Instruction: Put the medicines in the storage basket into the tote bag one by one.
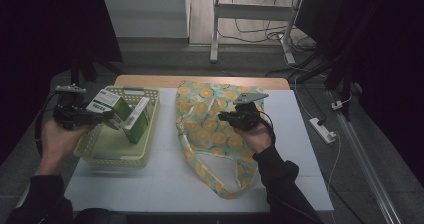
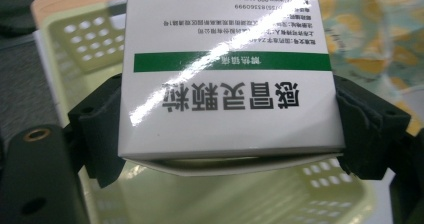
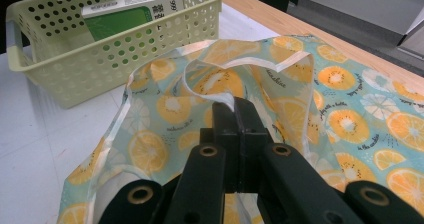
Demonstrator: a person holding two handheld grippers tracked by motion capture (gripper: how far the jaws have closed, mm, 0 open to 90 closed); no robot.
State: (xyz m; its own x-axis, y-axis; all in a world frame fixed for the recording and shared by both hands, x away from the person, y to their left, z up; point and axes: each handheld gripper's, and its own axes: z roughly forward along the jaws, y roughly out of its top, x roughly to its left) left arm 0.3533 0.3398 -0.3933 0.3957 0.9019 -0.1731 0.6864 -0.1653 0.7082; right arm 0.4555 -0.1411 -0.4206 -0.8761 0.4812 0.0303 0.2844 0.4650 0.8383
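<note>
The left gripper (image 1: 107,116) holds a white and green medicine box (image 2: 227,79) clamped across its width, 1 jaw on each long side, so the box's long axis runs straight out ahead of the jaws. In the high view this box (image 1: 107,104) sits lifted over the left part of the yellow basket (image 1: 117,154), above the rim rather than resting inside. A 2nd box (image 1: 137,120) leans in the basket just beside it.

The right gripper (image 3: 234,115) is clenched on the fabric of the orange-print bag (image 3: 345,119), pinching the edge near the white-trimmed handle (image 3: 240,64) and holding the cloth raised, which looks like it is keeping the mouth open. In the high view the bag (image 1: 210,134) lies to the right of the basket on the white table (image 1: 150,189), its length running from the far edge toward the person.

The move probably turns on this: the bag's opening lies to the right of the held box, past the basket's right wall. The left hand (image 1: 57,139) would have to lift the box clear of that wall and the leaning box, then bring it in long end 1st. The raised handle and slack cloth could snag it.
</note>
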